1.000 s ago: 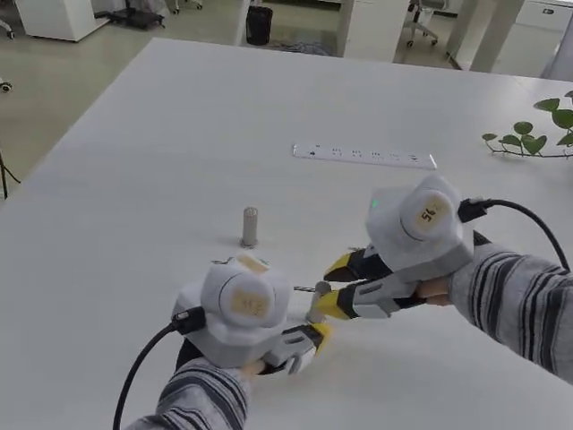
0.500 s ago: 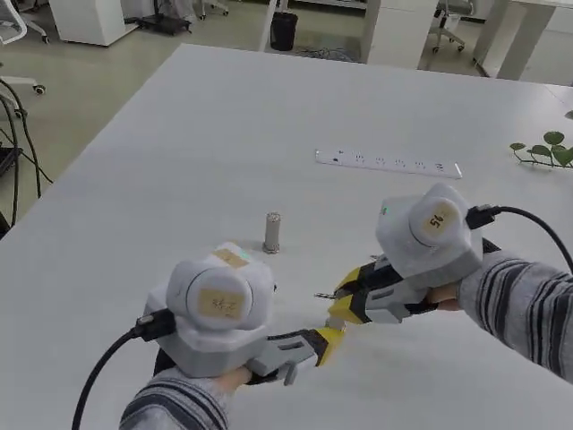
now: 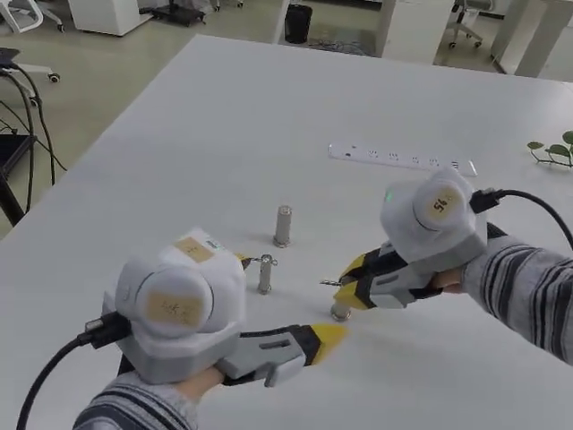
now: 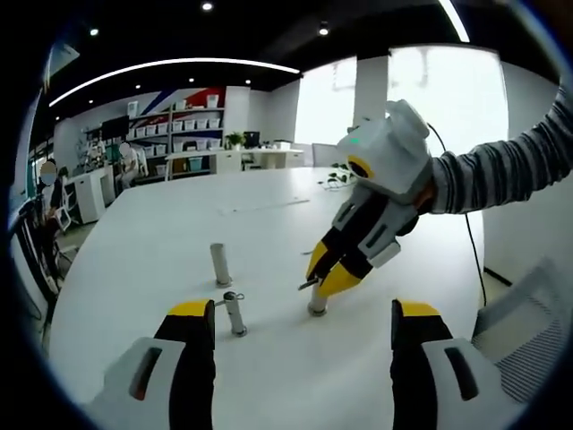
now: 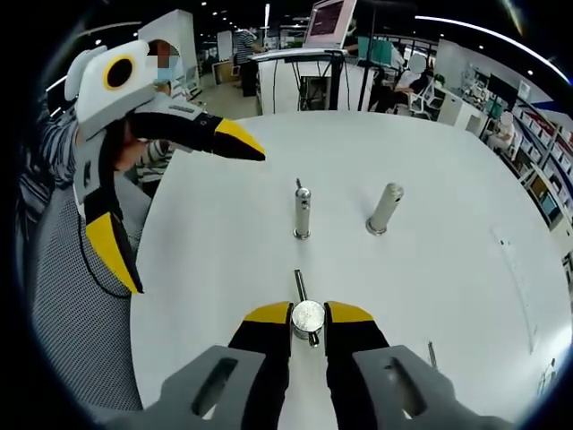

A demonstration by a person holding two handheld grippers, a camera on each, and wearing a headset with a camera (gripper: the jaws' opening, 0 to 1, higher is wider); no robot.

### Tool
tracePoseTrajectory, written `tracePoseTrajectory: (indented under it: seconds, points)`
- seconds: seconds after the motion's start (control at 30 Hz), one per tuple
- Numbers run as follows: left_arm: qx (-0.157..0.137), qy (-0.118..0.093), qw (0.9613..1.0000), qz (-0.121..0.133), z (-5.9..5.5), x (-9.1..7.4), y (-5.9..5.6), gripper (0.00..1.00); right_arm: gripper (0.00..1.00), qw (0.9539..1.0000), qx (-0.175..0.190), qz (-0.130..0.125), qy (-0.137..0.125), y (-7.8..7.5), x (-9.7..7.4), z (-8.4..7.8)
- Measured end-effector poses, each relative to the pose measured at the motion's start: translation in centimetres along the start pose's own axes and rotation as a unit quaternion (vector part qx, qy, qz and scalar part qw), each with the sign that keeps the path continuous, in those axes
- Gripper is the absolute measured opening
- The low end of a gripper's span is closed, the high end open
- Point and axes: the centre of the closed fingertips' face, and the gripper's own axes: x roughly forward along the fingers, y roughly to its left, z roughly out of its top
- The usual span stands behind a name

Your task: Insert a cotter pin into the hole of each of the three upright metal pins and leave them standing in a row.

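Three short metal pins stand on the white table. The far pin is bare. The middle pin has a cotter pin through its top. My right gripper is shut on a cotter pin and hovers just over the third pin. That pin's round top shows between the jaws. My left gripper stands open and holds nothing, a little short of the pins.
A white power strip lies further back on the table. A green plant sprig sits at the right edge. A small thin metal piece lies on the table beside my right gripper. The table's left edge runs close to the floor area.
My left gripper, which had its jaws around the third pin a second ago, has let go and drawn back and left. The right gripper stays over that pin with the cotter pin.
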Motion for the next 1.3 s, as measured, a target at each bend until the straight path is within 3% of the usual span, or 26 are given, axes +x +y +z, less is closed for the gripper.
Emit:
tracePoseTrajectory:
  seconds: [0.27, 0.6, 1.3]
  points:
    - [-0.01, -0.015, 0.9998, 0.007, 0.1, 0.0, 0.9, 0.89, 0.09, 1.0, 0.0, 0.001, 0.003, -0.9, 0.5, 0.6]
    - [-0.011, -0.014, 0.9997, 0.019, 0.0, 0.1, 1.4, 0.94, 0.09, 0.9999, 0.003, 0.009, 0.006, -0.8, 0.8, 0.8]
    - [-0.013, 0.0, 0.9998, 0.012, -0.4, 0.4, 0.9, 0.99, 0.09, 0.9997, -0.006, 0.022, 0.0, -0.7, 0.7, 1.1]
